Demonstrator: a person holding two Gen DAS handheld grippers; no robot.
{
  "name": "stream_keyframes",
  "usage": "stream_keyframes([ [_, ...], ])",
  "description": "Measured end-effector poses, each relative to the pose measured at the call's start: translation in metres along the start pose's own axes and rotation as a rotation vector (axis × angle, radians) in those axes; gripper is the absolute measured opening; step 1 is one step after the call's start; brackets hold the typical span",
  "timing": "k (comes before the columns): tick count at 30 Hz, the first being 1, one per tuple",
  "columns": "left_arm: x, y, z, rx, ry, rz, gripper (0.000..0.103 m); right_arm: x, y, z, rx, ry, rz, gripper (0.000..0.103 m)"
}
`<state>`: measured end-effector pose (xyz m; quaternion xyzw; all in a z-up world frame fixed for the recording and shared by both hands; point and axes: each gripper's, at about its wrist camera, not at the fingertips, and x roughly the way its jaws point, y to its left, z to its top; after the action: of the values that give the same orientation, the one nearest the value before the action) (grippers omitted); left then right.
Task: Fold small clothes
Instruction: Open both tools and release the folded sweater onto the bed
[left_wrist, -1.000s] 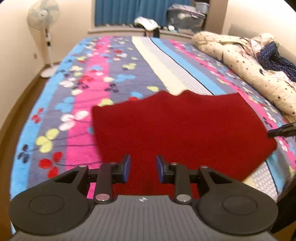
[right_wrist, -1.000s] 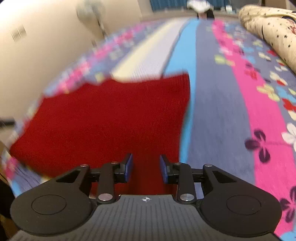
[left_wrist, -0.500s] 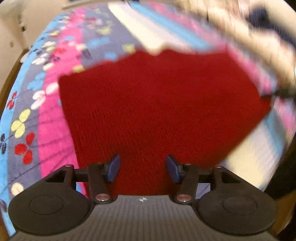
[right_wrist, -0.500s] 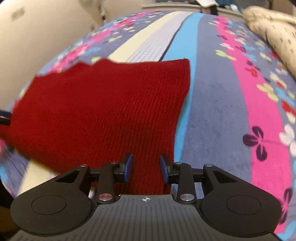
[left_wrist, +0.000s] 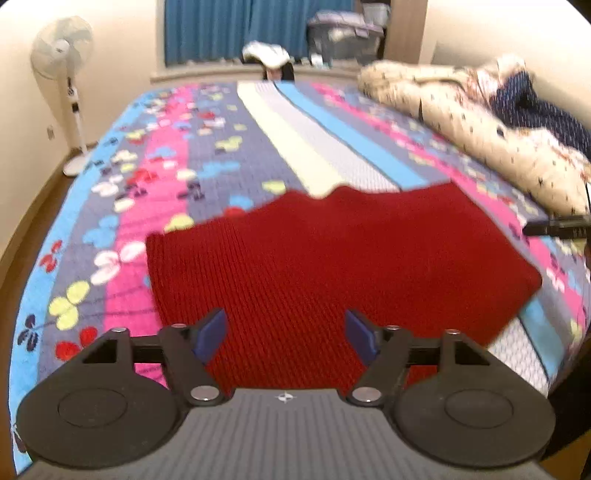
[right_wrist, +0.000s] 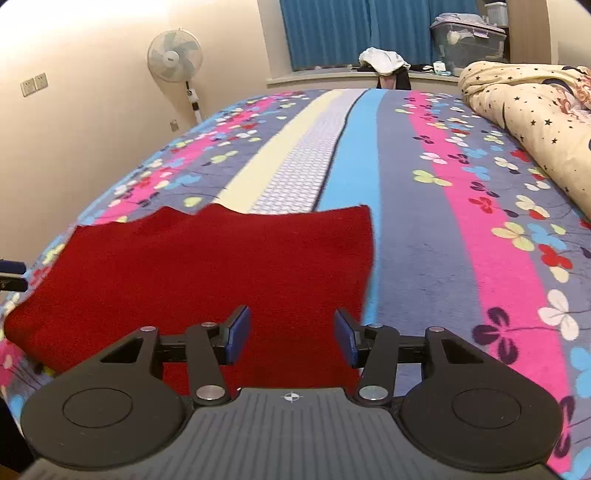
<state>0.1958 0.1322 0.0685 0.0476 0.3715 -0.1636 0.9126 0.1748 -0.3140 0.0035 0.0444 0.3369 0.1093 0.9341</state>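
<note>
**Operator:** Bedroom on both feeds: a striped floral bedspread (right_wrist: 424, 229), blue curtains (right_wrist: 354, 33) at the far wall, a standing fan (right_wrist: 175, 59) in the corner, and a rolled star-print duvet (right_wrist: 535, 122) along the side. I've got the red knit garment (left_wrist: 332, 266) spread flat near the closer edge of the bed.

**Second:** Why lay it there?

**Operator:** My guess is the flat bed gives me room to fold, and keeping the piece near the edge puts both hands within reach of its near hem.

**Second:** And the jaws?

**Operator:** My left gripper (left_wrist: 286, 334) is opening, blue pads well apart, with nothing pinched. I see only red knit below the gap, and the cloth looks to be lying on the bed. My right gripper (right_wrist: 291, 338) is opening too, and it's also empty.

**Second:** Where does the cloth sit against them?

**Operator:** On the left, the knit fills the whole gap and runs ahead. On the right, the garment's right edge (right_wrist: 369, 258) falls just ahead of the right pad, so that hand hangs over the near right corner.
</note>
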Motion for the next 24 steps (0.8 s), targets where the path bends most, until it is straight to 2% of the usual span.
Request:
stream_keyframes([
  [2, -0.011, -0.005, -0.001, -0.004, -0.030, 0.007, 0.084, -0.004, 0.009, 0.000, 0.002, -0.027, -0.008, 0.052],
  [7, -0.021, -0.014, 0.003, 0.005, -0.085, 0.028, 0.084, -0.013, 0.030, 0.001, 0.025, -0.100, -0.033, 0.052],
  [11, -0.036, -0.025, 0.009, 0.018, -0.118, 0.054, 0.084, -0.018, 0.040, 0.001, 0.051, -0.121, -0.041, 0.052],
  [15, -0.046, -0.033, 0.006, 0.005, -0.166, 0.061, 0.094, -0.023, 0.049, 0.000, 0.075, -0.145, -0.036, 0.052],
  [16, -0.044, -0.031, 0.000, -0.028, -0.165, 0.065, 0.094, -0.023, 0.052, 0.000, 0.073, -0.147, -0.036, 0.052],
  [18, -0.033, -0.027, -0.003, -0.067, -0.081, 0.088, 0.094, -0.020, 0.057, -0.002, 0.069, -0.139, -0.036, 0.053],
  [20, -0.032, -0.024, -0.001, -0.065, -0.094, 0.156, 0.094, -0.015, 0.061, -0.002, 0.057, -0.122, -0.031, 0.053],
  [24, -0.030, -0.011, 0.005, -0.134, -0.102, 0.214, 0.094, -0.006, 0.069, 0.000, 0.035, -0.107, -0.025, 0.053],
])
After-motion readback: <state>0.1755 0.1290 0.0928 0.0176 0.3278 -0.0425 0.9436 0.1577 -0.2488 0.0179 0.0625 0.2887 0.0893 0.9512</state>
